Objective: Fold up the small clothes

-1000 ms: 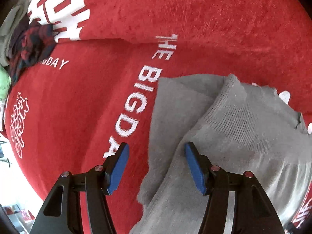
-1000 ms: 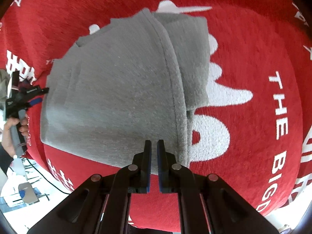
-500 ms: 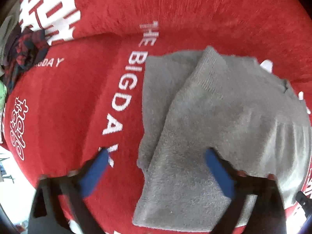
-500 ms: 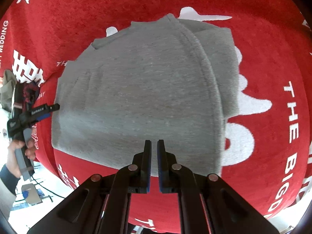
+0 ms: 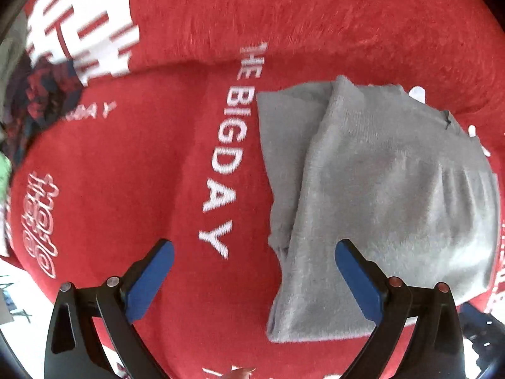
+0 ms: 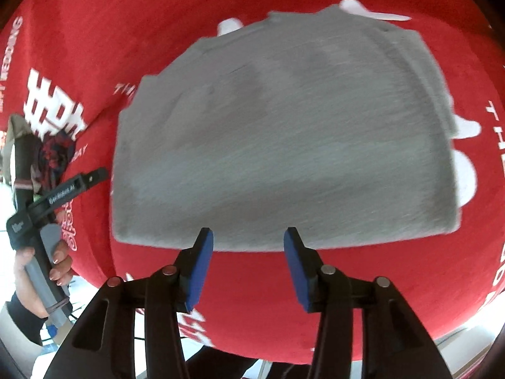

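Note:
A grey knitted garment (image 5: 378, 189) lies folded on the red cloth (image 5: 142, 173), filling the right half of the left wrist view. My left gripper (image 5: 251, 254) hangs above its left edge, open wide, nothing between the blue pads. In the right wrist view the same grey garment (image 6: 284, 132) spreads across the middle. Over its near edge, my right gripper (image 6: 247, 237) has its jaws opening, with no cloth between them. The left gripper (image 6: 75, 183) shows at the far left of that view, held by a hand (image 6: 58, 262).
A dark red patterned garment (image 5: 44, 94) and a grey-green one (image 6: 15, 132) lie bunched at the cloth's far left. White lettering (image 5: 233, 145) runs across the red cloth beside the grey garment. The table edge and pale floor show at the lower left.
The left gripper spread its jaws wide and drew back from the grey garment's edge. The right gripper pulled back toward the near edge, and its shut jaws have parted.

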Motion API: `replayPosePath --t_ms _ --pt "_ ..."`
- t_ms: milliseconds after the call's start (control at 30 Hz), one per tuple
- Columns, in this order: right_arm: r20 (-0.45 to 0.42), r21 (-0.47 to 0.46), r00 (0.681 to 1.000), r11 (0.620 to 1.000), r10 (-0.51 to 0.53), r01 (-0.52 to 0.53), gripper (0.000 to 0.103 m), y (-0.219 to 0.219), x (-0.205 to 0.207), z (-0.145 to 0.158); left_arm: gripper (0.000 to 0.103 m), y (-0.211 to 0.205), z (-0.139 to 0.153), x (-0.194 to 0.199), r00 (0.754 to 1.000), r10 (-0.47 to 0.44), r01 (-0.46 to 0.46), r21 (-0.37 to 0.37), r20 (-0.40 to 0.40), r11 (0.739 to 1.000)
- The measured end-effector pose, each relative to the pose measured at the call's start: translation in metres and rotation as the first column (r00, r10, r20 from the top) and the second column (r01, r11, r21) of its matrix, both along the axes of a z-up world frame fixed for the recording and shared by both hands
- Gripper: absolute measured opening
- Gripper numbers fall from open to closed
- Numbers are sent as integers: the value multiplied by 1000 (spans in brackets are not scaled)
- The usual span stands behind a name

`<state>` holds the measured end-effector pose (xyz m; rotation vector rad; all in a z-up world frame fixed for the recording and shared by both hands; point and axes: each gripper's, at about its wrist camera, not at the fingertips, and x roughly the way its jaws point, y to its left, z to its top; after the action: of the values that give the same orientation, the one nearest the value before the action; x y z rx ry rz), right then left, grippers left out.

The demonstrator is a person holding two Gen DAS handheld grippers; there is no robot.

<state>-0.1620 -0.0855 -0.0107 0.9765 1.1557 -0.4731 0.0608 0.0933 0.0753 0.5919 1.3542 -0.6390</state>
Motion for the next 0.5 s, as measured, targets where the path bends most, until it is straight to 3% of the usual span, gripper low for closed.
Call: replayPosePath --t_ms 167,500 --pt "10 18 1000 1000 13 -13 60 21 22 0 102 11 -1 3 999 -30 30 30 14 999" --pt "45 120 995 989 -94 88 61 39 32 -12 102 32 -5 18 999 10 -9 20 -39 1000"
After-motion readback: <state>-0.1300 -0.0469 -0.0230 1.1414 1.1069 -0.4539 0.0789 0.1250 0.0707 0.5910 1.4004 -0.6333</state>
